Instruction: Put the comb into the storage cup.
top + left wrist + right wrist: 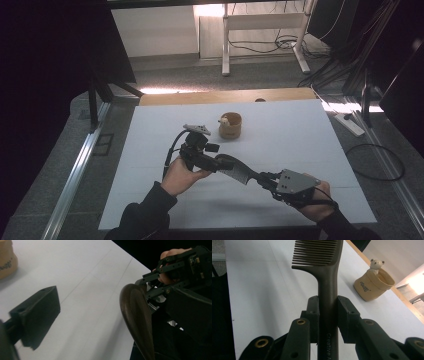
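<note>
A dark brown comb [240, 172] hangs above the white table [290, 135], held between my two hands. My right gripper [265, 181] is shut on its handle; in the right gripper view the pads [313, 312] press the handle [327, 322] from both sides and the teeth [315, 252] point away. My left gripper [224, 162] is at the comb's head end. In the left gripper view one of its fingers [37, 315] stands well apart from the comb's curved back [136, 315], so it is open. The other finger is hidden.
A tan fabric pot [230, 126] with a small bear figure [376, 264] stands upright at the far middle of the table. A wooden strip [225, 96] borders the far edge. Beyond it are desk legs [225, 45], floor cables [280, 45] and a power strip [350, 124].
</note>
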{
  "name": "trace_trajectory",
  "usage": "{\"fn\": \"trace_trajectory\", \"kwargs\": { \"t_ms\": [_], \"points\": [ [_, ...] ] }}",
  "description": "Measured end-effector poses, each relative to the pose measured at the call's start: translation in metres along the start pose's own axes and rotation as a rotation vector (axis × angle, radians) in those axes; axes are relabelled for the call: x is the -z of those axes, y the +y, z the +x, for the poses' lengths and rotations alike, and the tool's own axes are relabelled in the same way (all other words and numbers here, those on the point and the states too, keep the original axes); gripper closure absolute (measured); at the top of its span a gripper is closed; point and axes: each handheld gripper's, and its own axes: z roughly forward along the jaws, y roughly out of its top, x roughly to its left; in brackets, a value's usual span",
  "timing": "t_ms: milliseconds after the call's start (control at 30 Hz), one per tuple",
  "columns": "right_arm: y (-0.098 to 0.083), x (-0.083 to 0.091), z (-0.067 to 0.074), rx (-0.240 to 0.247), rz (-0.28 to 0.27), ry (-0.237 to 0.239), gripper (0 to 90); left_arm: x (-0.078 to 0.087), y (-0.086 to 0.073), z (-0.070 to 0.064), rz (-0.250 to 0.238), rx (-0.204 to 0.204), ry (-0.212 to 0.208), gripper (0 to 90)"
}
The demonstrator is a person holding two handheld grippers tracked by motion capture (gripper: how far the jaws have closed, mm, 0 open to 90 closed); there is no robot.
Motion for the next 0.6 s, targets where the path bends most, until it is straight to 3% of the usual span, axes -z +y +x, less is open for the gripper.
{"fn": "trace_trajectory", "kwargs": {
  "t_ms": [133,233,433,600],
  "points": [
    [0.0001,-0.0002,0.0008,0.009,-0.001,0.001,72.9,0.0011,0.0001,-0.0009,0.009,0.012,-0.031,13.3],
    [0.0002,-0.0005,0.0014,0.015,0.0,-0.003,72.9,0.004,0.0,0.0005,0.004,0.039,-0.062,31.5],
    [0.0005,-0.0007,0.0022,0.021,-0.002,-0.006,72.9,0.0077,-0.0009,0.0042,-0.009,0.081,-0.109,56.4],
    [0.0006,-0.001,0.0029,0.032,-0.001,-0.01,72.9,0.0078,-0.0013,0.0057,-0.009,0.106,-0.138,69.3]
  ]
}}
